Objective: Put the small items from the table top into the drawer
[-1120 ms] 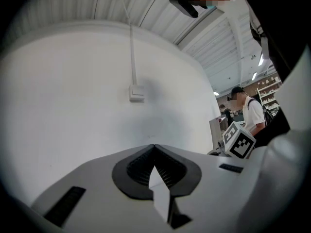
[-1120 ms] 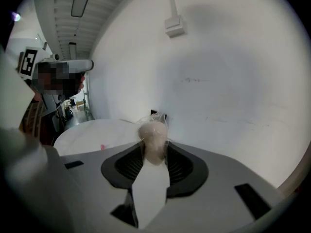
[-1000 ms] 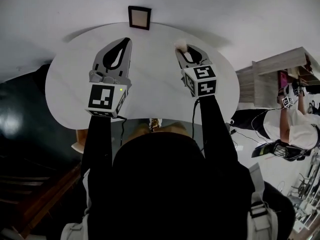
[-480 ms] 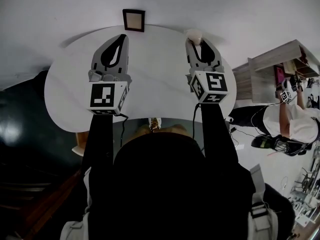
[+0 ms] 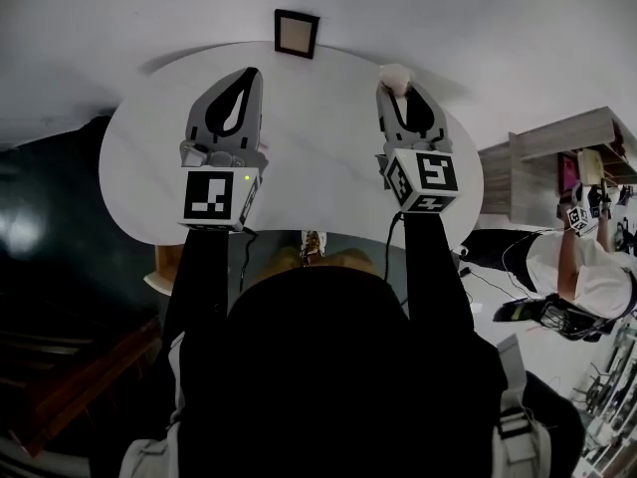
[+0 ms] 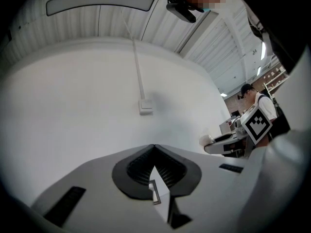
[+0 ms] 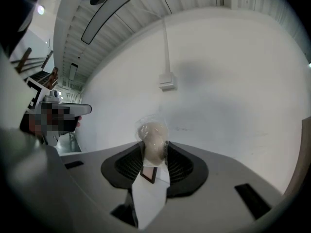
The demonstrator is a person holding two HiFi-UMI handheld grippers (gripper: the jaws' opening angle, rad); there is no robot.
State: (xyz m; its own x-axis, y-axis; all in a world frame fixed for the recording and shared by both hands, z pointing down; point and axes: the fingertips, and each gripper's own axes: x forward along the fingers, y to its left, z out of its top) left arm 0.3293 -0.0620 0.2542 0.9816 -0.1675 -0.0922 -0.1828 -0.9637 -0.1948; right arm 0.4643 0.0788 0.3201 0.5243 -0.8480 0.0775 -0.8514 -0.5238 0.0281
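A round white table [image 5: 309,167] lies below both grippers. My right gripper [image 5: 394,88] is shut on a small pale lump wrapped in clear film [image 5: 395,74], held above the table's far right part. In the right gripper view the lump [image 7: 154,136] sticks up from between the jaws of the right gripper [image 7: 154,148]. My left gripper [image 5: 248,74] is shut with nothing in it; in the left gripper view the left gripper [image 6: 154,147] has its jaws meeting at the tip. A small dark picture frame [image 5: 297,33] stands at the table's far edge.
A wooden piece [image 5: 164,269] shows under the table's near left edge; whether it is the drawer I cannot tell. A white wall with a small box on a conduit [image 6: 145,106] faces both grippers. Another person [image 5: 582,267] and a wooden shelf [image 5: 542,162] are at the right.
My right gripper has risen with the wrapped lump still in its jaws. The left gripper has lifted a little. The picture frame has stayed in place.
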